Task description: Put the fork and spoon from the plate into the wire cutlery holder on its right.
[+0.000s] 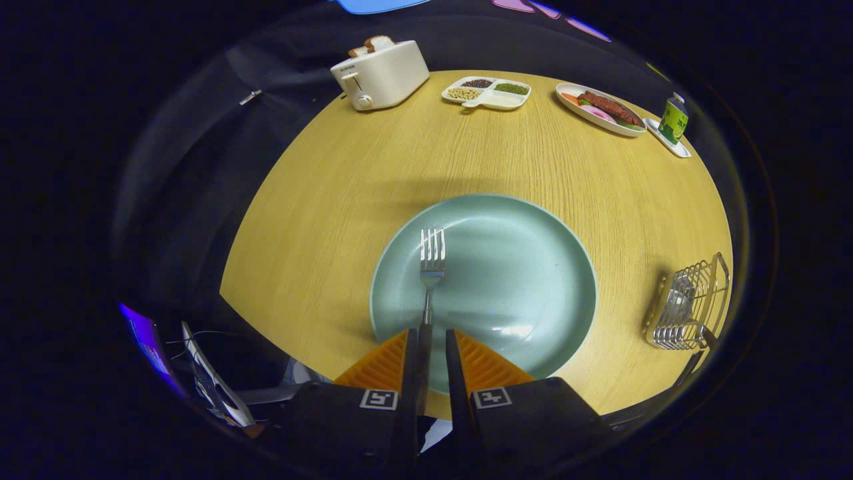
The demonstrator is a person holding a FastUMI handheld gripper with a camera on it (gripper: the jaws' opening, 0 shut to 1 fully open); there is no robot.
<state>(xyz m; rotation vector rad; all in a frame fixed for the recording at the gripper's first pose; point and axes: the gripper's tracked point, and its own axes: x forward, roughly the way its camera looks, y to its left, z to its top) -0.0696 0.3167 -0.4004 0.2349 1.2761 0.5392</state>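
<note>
A metal fork (pixel 432 257) points away from me over the pale green plate (pixel 533 267), tines toward the far side. Its handle runs back between my fingers. My gripper (pixel 432 340) is drawn in close on that handle, over the plate's near rim, and is shut on it. The wire cutlery holder (pixel 690 303) stands on the table to the right of the plate, well apart from my fingers. A spoon (pixel 678 298) rests inside it.
The round wooden table (pixel 346 200) carries a white toaster (pixel 381 72) with bread at the far left, a divided dish of beans (pixel 488 92), an oval food plate (pixel 600 108) and a green can (pixel 674 119) along the far edge. Cables and a device (pixel 213 380) lie off the table's near left.
</note>
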